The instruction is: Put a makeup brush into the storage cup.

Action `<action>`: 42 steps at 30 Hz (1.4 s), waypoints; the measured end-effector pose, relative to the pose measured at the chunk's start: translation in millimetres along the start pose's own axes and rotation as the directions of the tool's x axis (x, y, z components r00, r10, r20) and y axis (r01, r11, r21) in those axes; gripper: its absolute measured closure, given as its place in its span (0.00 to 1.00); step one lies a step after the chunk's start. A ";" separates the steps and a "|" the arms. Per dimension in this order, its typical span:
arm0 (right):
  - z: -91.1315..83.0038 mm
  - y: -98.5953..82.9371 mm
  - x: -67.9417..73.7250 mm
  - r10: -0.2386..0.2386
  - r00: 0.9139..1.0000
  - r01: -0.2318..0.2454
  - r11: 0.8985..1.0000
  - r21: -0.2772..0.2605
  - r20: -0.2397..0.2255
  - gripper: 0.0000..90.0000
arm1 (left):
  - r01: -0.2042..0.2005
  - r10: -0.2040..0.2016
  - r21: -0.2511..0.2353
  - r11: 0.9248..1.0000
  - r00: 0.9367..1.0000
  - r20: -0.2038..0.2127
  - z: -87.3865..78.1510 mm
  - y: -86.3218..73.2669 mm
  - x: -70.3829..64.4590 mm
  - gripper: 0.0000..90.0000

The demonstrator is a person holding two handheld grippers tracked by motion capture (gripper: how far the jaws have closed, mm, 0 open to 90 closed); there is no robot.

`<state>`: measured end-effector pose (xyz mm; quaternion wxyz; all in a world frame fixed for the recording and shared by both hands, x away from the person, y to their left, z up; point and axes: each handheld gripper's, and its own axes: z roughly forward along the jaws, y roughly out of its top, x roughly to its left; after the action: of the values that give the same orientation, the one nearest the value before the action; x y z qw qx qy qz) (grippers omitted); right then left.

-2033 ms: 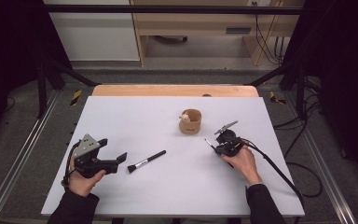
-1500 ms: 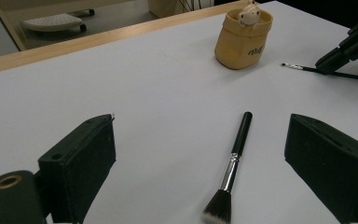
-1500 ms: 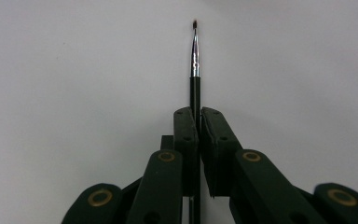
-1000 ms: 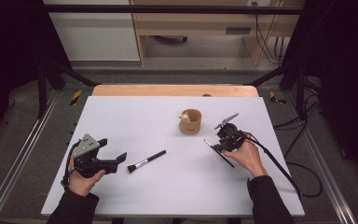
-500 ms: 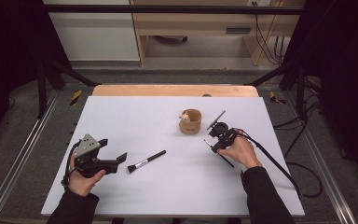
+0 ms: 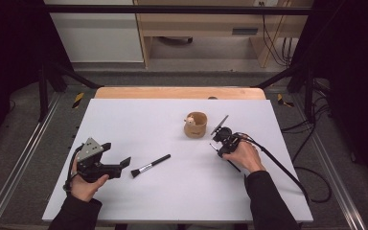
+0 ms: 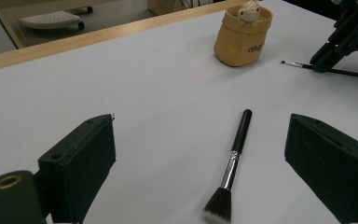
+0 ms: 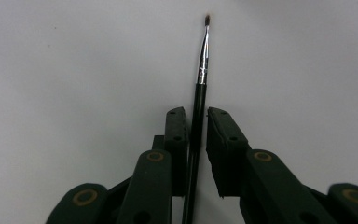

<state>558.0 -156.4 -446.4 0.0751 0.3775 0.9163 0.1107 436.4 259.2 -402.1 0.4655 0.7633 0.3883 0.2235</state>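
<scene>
Thin brush (image 8: 200, 79): a fine black-handled liner brush lying flat on the white table (image 6: 139, 115), just right of the tan cup (image 6: 195, 124), tip pointing away from the right gripper.
Right gripper (image 8: 196, 140): lowered over the handle, jaws narrowed to a slim gap with the handle between them; the left pad looks to touch it, the right pad stands a sliver off, so not yet clamped.
Step in hand: closing on the thin brush to pick it up, by my reading.
Next move: finish the squeeze squarely on the handle, then lift without rolling it; the cup is the likely destination.
Left gripper (image 6: 112, 168): jaws wide, resting near the table's front left, holding nothing.
Large brush (image 7: 230, 168): lies between and ahead of the left jaws, bristles toward the camera, untouched.
</scene>
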 end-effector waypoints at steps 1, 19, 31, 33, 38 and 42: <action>1.0 -0.1 -0.2 -0.009 1.000 0.009 1.000 -0.001 -0.001 0.89 | 0.000 0.000 0.000 1.000 1.000 0.000 -0.1 0.0 0.1 0.09; 0.6 0.1 1.1 0.005 1.000 -0.005 1.000 0.007 -0.007 0.95 | -0.001 0.001 0.000 1.000 1.000 0.000 -0.1 0.1 0.0 0.09; -27.5 -7.6 7.4 0.033 0.999 -0.034 0.996 -0.086 -0.022 0.95 | -0.002 0.002 0.000 1.000 1.000 -0.001 -0.3 0.3 -0.7 0.09; -34.9 -10.0 8.4 0.034 0.999 -0.037 0.992 -0.118 -0.025 0.95 | -0.004 0.004 0.000 1.000 1.000 -0.002 -0.1 0.2 -1.0 0.09; -50.7 -16.4 10.8 0.052 0.998 -0.059 0.980 -0.192 -0.042 0.95 | -0.004 0.004 -0.001 1.000 1.000 0.000 -0.1 0.3 -1.3 0.09; -61.1 -21.5 14.3 0.068 0.996 -0.078 0.966 -0.245 -0.049 0.95 | -0.005 0.005 -0.001 1.000 1.000 -0.001 -0.5 0.3 -1.7 0.09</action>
<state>519.9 -170.1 -393.8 0.0990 0.3966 0.8821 0.2340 435.2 257.9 -401.6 0.4653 0.7637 0.3867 0.2252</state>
